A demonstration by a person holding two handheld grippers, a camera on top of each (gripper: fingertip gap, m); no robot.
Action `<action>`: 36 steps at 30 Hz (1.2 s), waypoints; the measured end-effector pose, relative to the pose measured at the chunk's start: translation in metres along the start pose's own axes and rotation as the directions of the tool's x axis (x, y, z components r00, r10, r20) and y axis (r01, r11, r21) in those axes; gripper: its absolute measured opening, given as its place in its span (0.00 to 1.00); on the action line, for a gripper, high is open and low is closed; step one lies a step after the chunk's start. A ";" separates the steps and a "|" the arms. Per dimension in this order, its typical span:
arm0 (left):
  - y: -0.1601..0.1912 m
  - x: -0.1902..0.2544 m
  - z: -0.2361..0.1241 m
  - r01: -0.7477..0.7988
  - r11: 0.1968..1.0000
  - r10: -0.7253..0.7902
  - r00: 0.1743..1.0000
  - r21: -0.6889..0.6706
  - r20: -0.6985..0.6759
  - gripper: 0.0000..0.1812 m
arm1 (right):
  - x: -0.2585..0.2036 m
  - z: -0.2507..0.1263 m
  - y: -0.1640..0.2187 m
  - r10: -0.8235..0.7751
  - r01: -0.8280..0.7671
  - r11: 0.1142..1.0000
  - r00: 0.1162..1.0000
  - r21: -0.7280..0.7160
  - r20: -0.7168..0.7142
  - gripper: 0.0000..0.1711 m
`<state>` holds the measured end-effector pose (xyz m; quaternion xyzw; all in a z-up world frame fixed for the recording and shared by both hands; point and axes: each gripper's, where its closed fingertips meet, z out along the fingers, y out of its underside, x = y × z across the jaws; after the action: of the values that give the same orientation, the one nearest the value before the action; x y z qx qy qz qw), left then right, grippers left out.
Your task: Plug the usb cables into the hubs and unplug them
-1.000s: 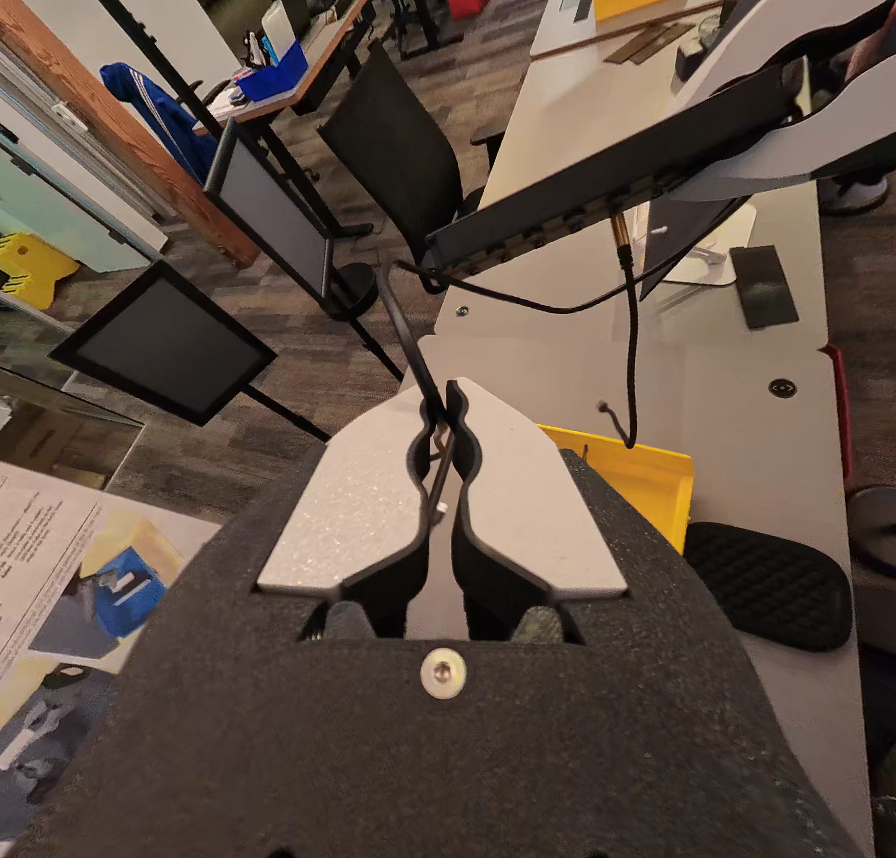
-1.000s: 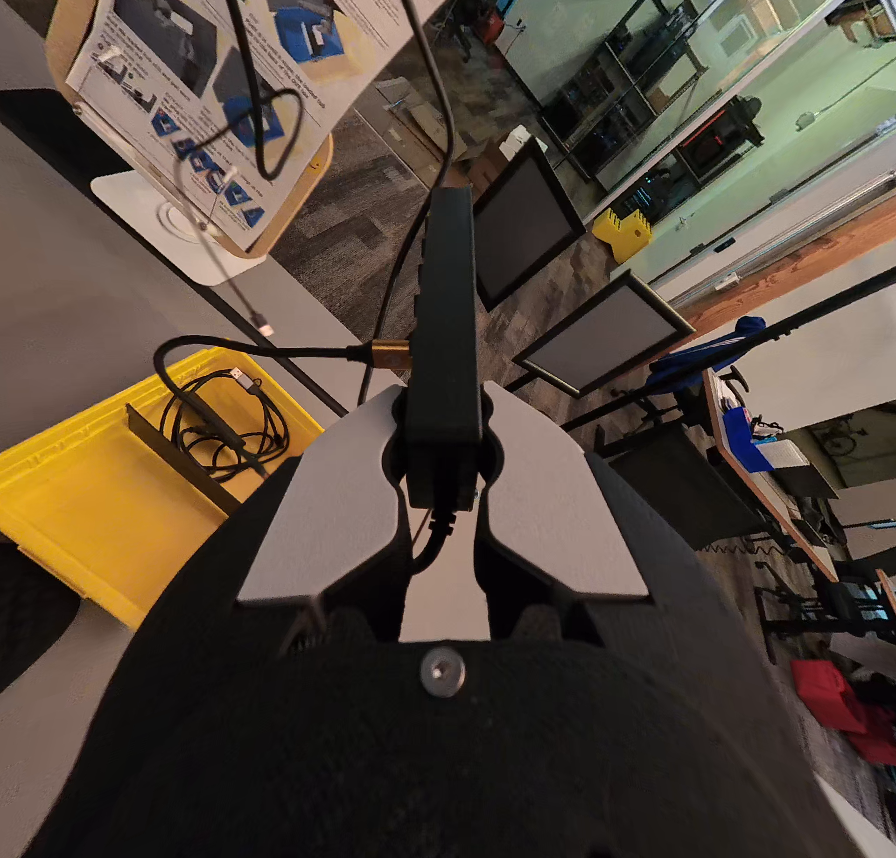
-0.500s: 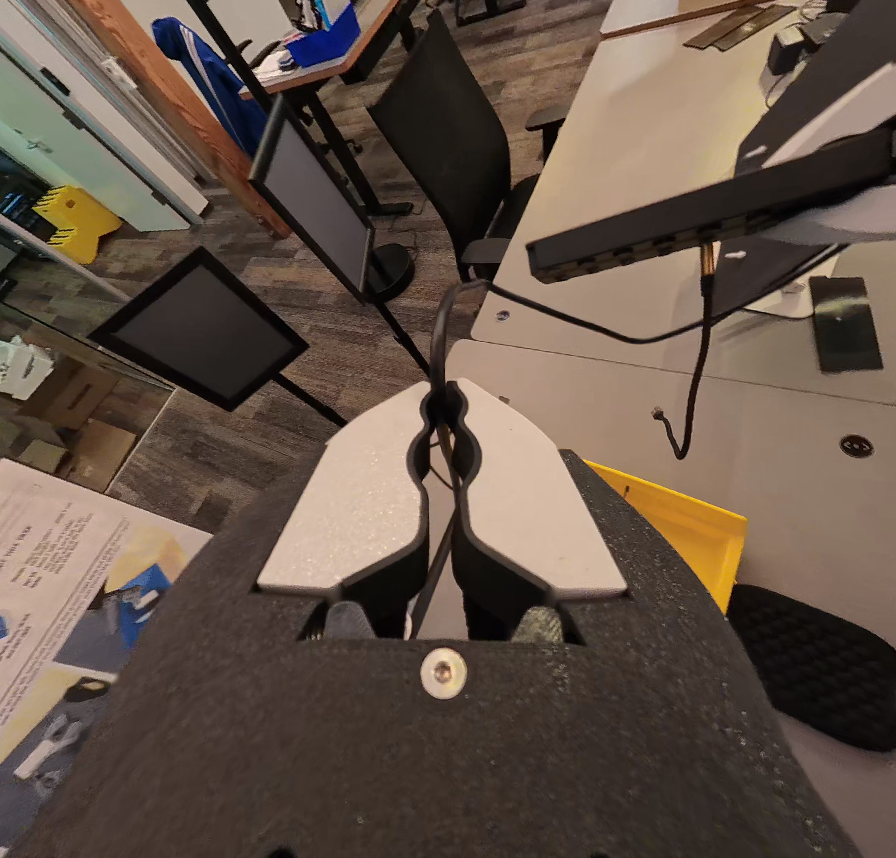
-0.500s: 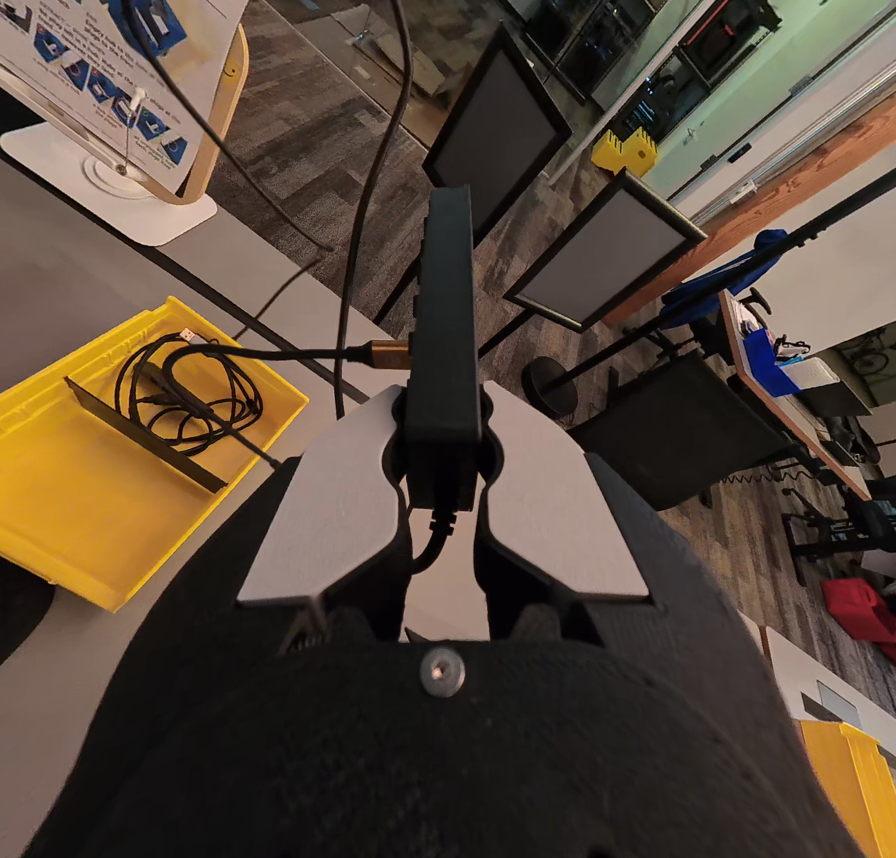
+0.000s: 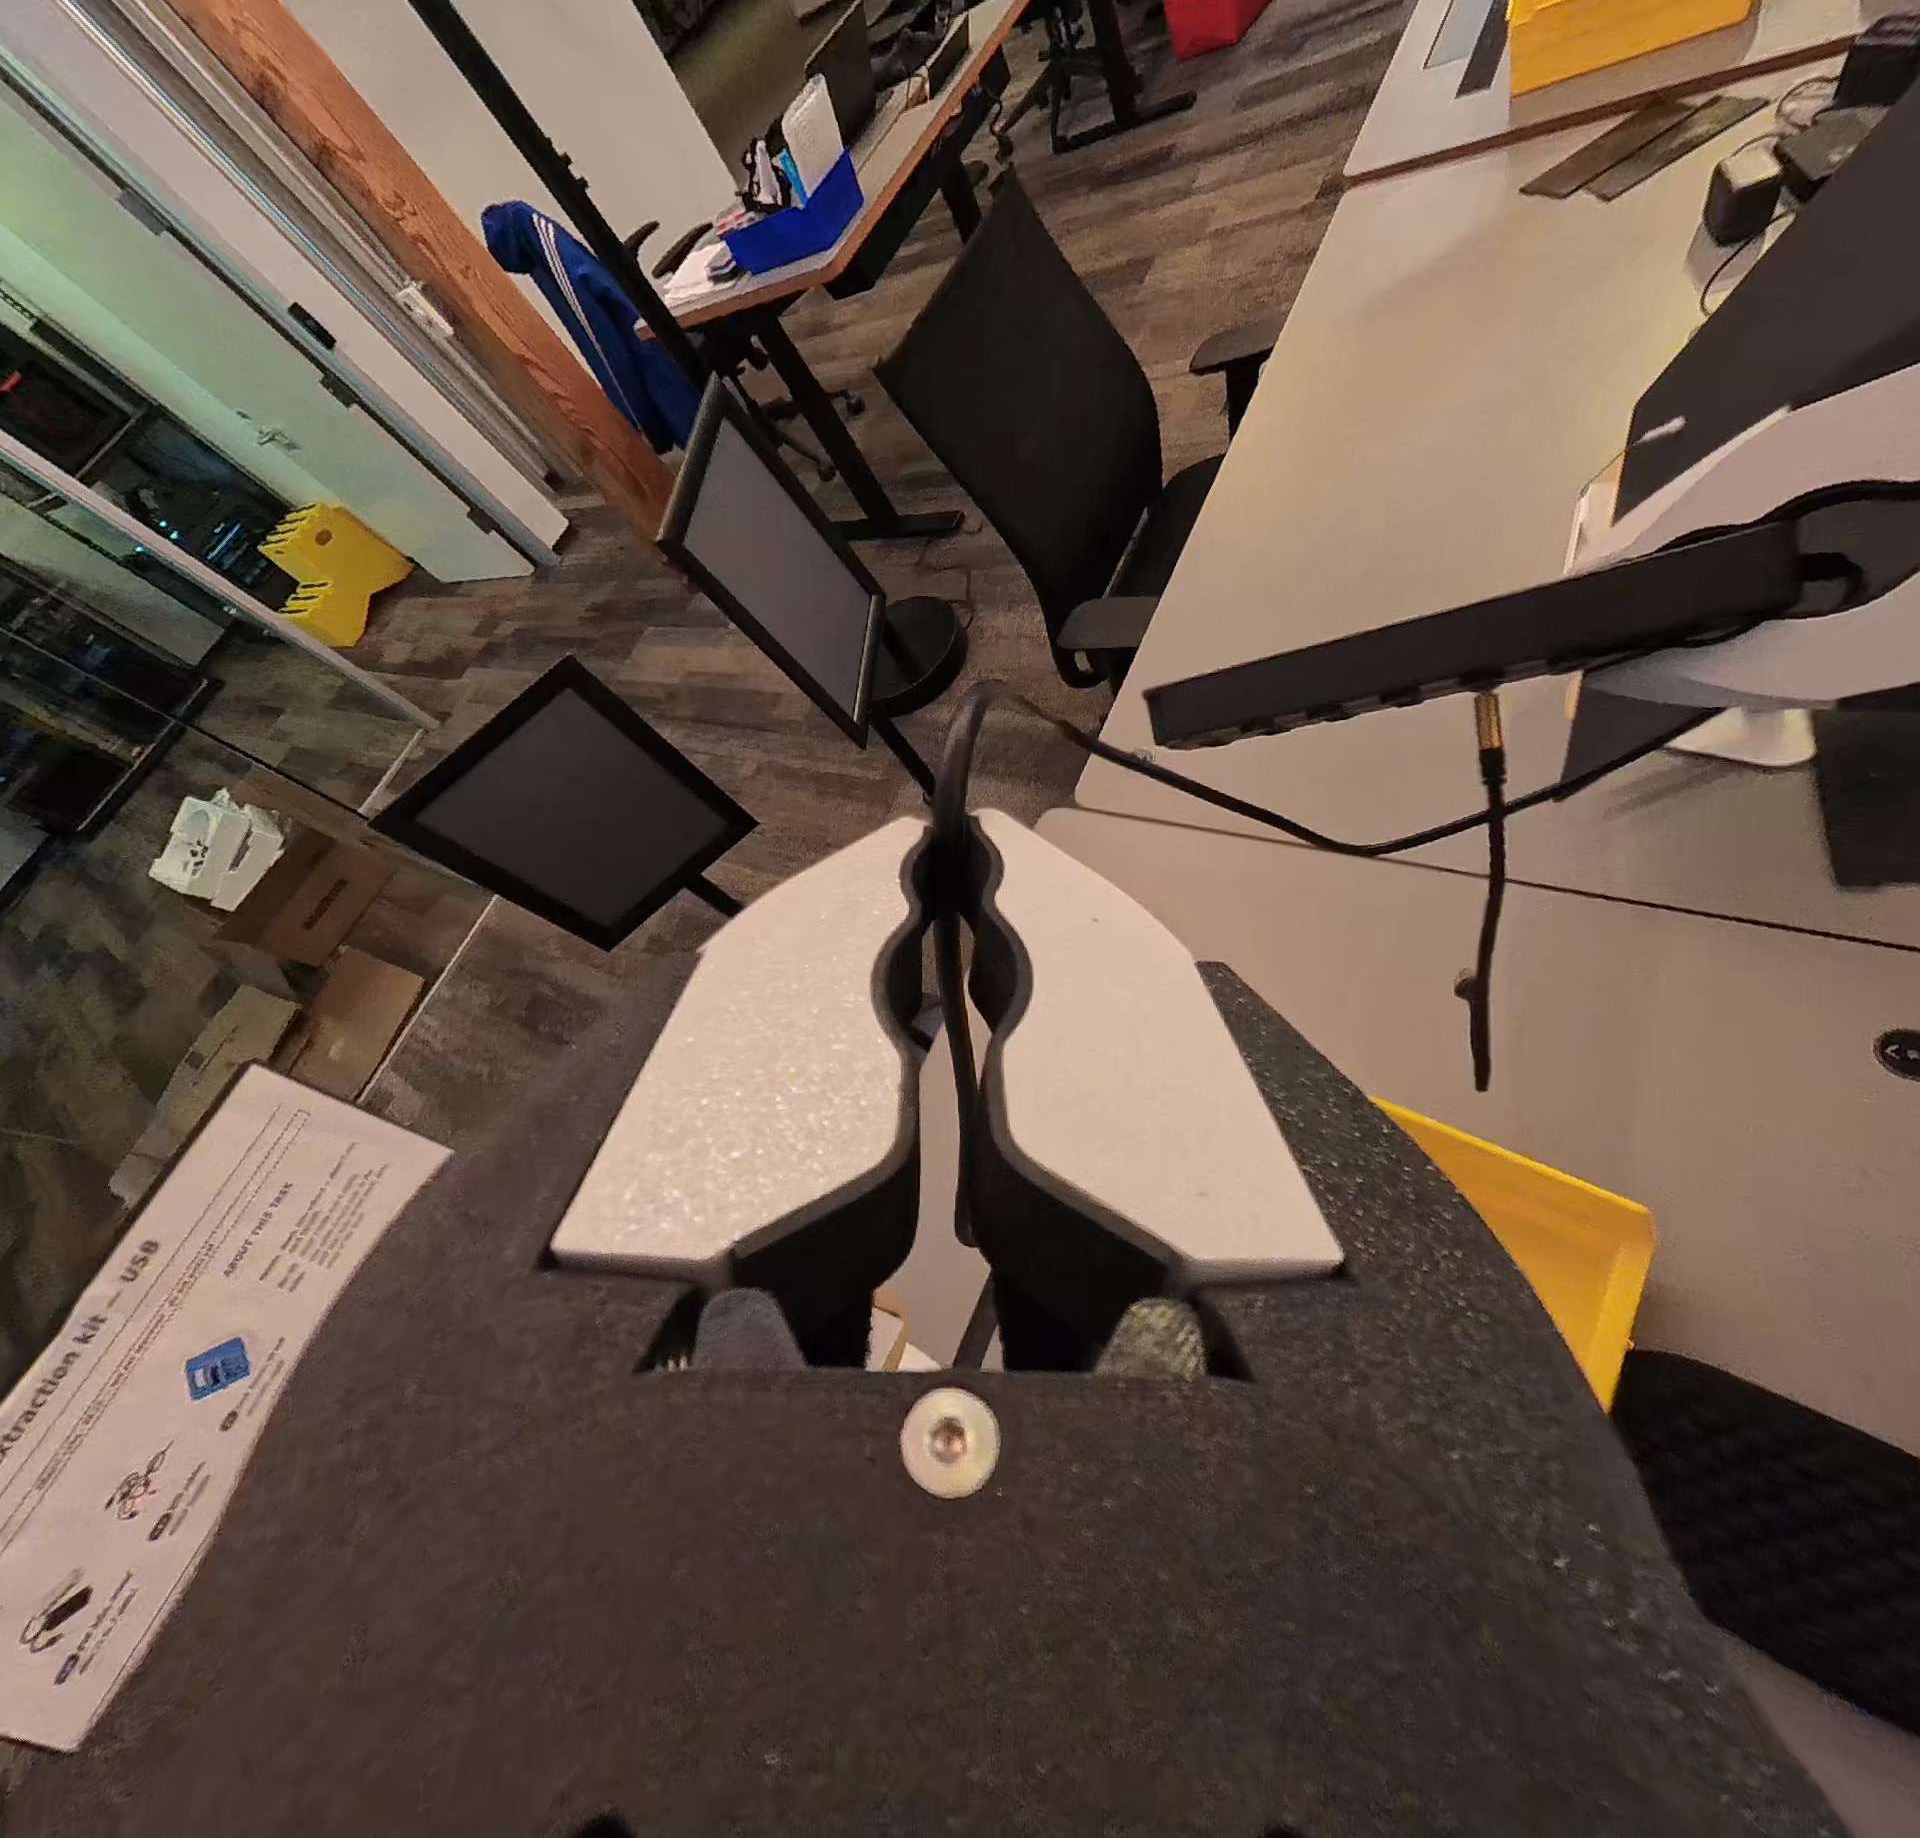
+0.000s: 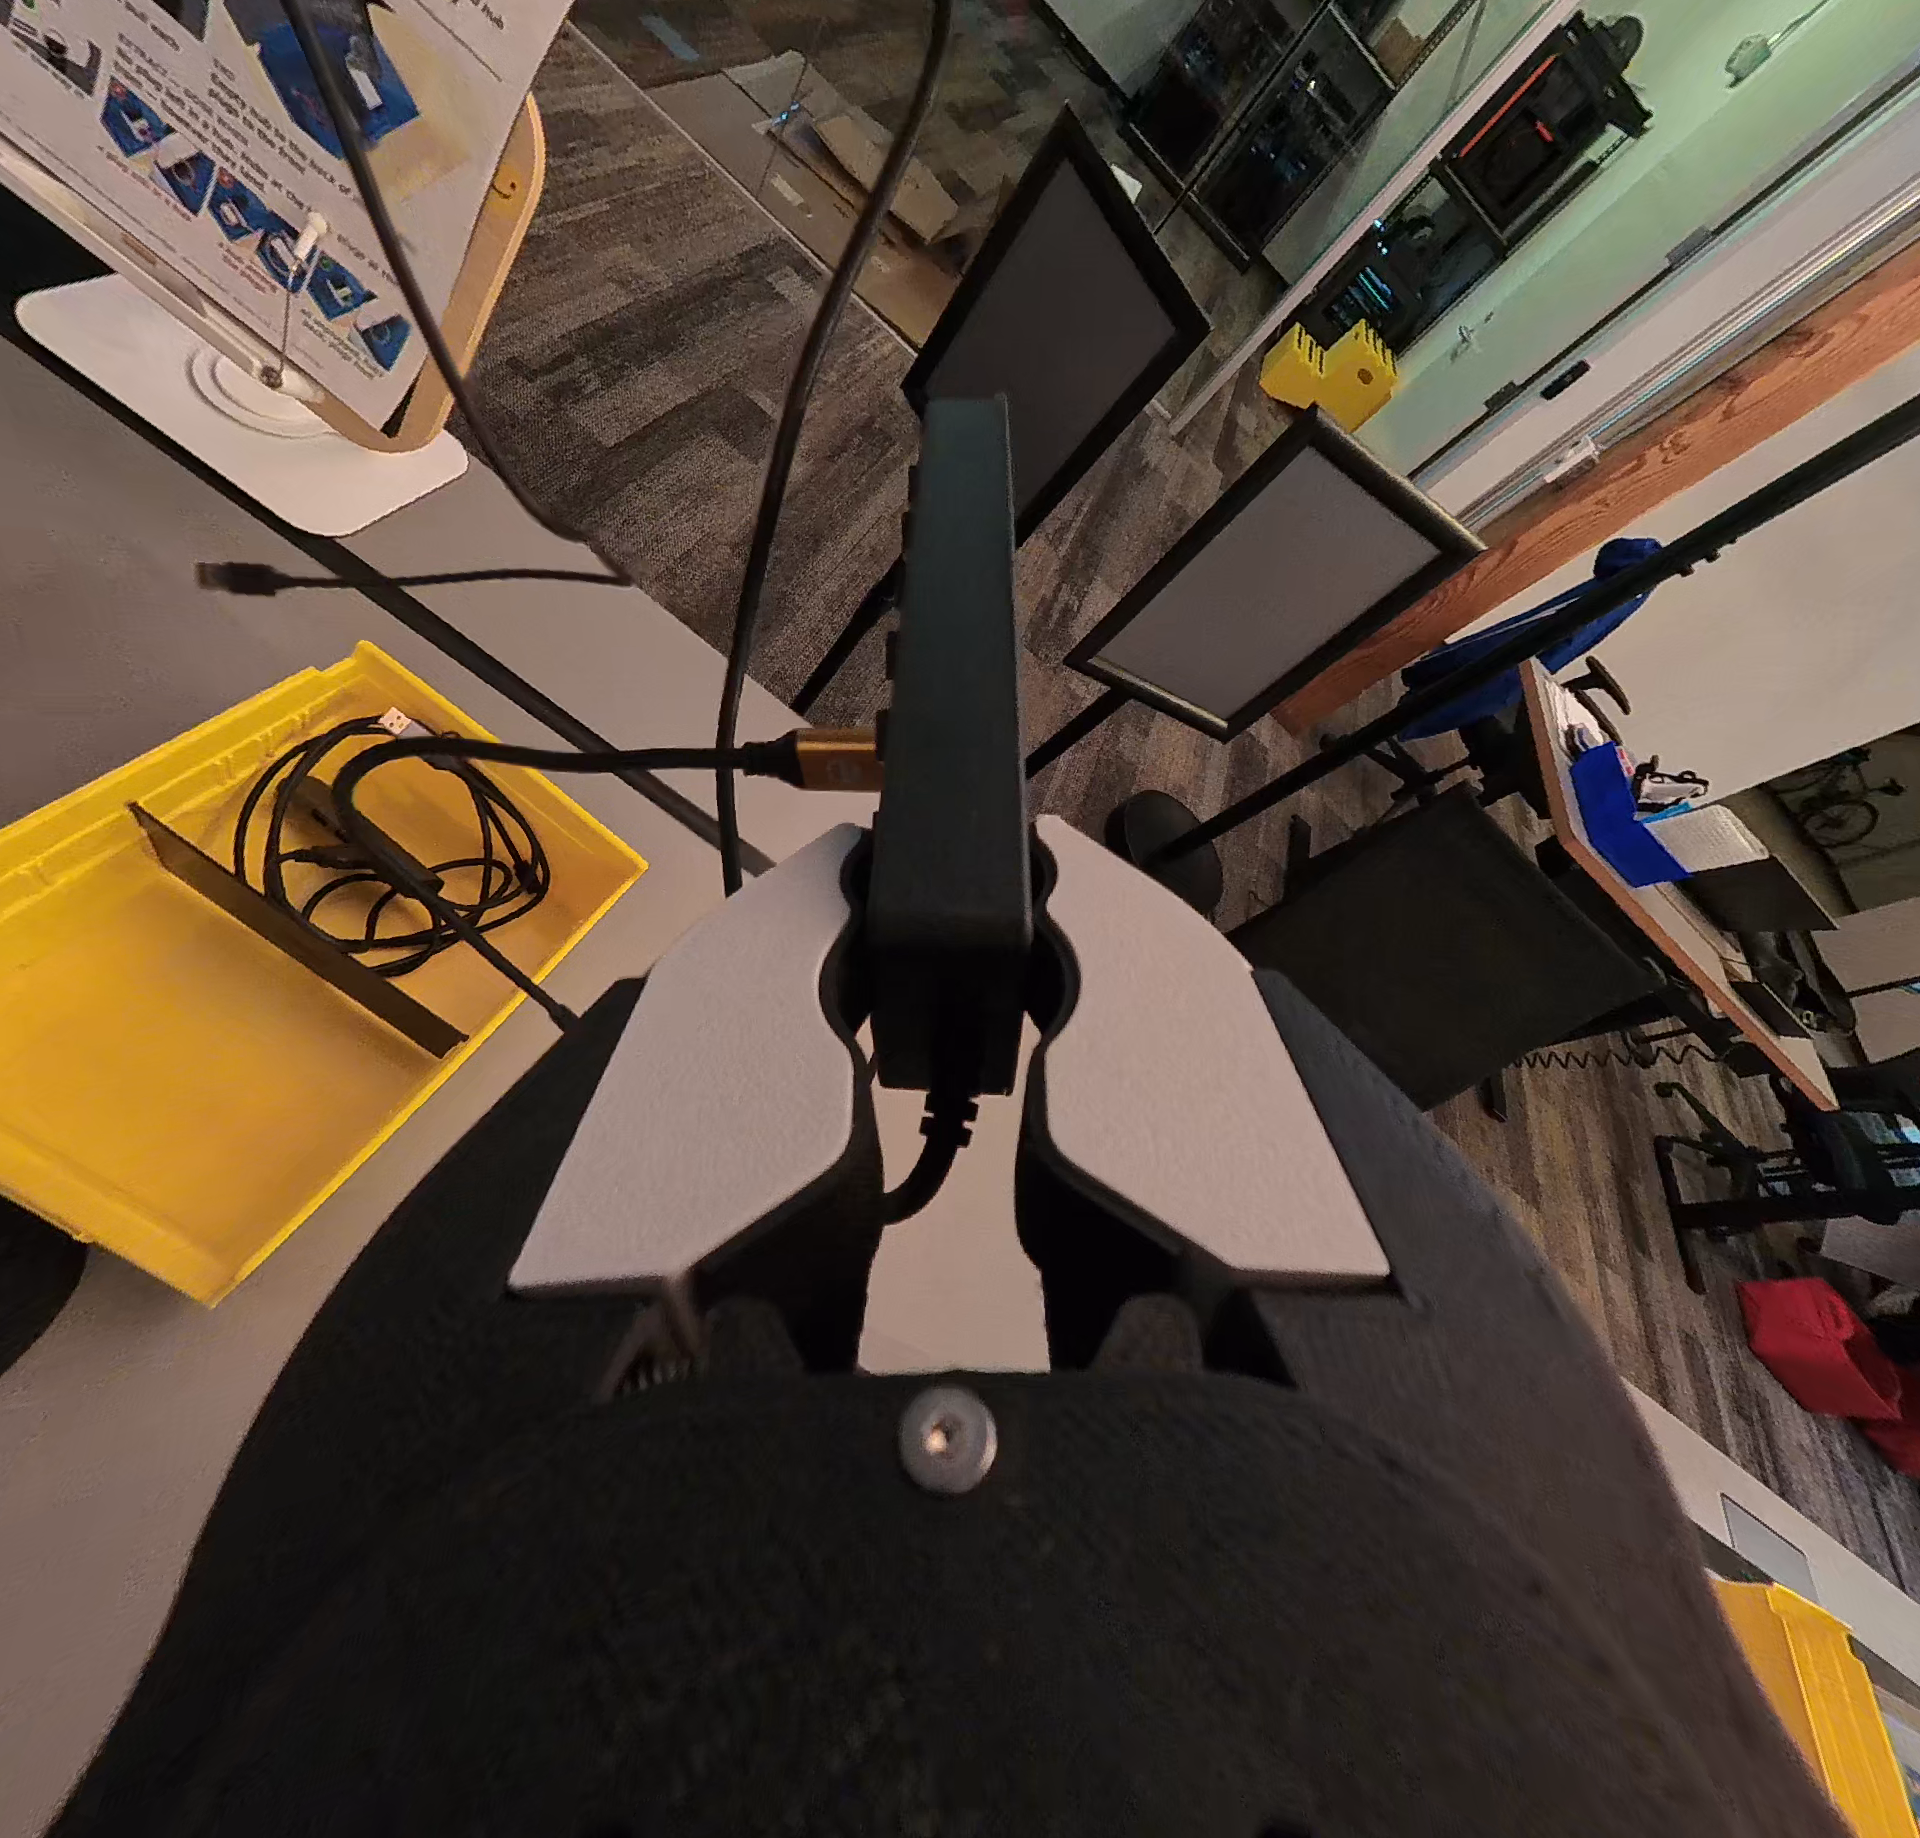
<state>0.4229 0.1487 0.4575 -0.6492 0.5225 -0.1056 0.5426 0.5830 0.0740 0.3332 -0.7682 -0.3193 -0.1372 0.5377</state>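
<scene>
In the left wrist view our left tongs pinch a black cable at centre, the hub lying lengthwise toward the right edge, while in the right wrist view our right tongs clamp that hub, its long axis pointing up-frame, a gold plug seated on its left side.

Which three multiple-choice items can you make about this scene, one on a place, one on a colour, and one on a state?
1. Where do the coiled black cables lie?
A. in the yellow bin
B. on the floor
C. on a chair

2. What colour is the shell of the plug seated in the hub?
A. blue
B. gold
C. white

3. What is the left gripper doing?
A. standing open and empty
B. shut on the hub
C. shut on a thin black cable

Answers: 1 A, the coil rests inside the bin beside its divider. 2 B, the metal shell looks gold. 3 C, the cable runs between its closed fingers.
</scene>
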 end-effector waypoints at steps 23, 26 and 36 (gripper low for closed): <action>0.049 0.042 0.039 0.016 0.997 -0.028 0.986 -0.076 -0.167 0.01 | -0.027 0.013 0.046 0.013 -0.006 0.997 0.996 -0.076 0.089 0.16; 0.064 0.059 0.034 0.072 0.994 -0.090 0.961 -0.079 -0.260 0.01 | -0.033 0.014 0.052 0.007 0.001 0.997 0.995 -0.076 0.102 0.16; 0.164 0.072 0.060 0.053 0.992 -0.084 0.954 -0.113 -0.289 0.01 | -0.046 0.048 0.039 0.073 -0.074 0.997 0.994 0.011 0.075 0.16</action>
<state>0.4035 0.1497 0.2697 -0.6714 0.5789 -0.1921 0.4209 0.5667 0.0938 0.2608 -0.7805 -0.3115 -0.0862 0.5352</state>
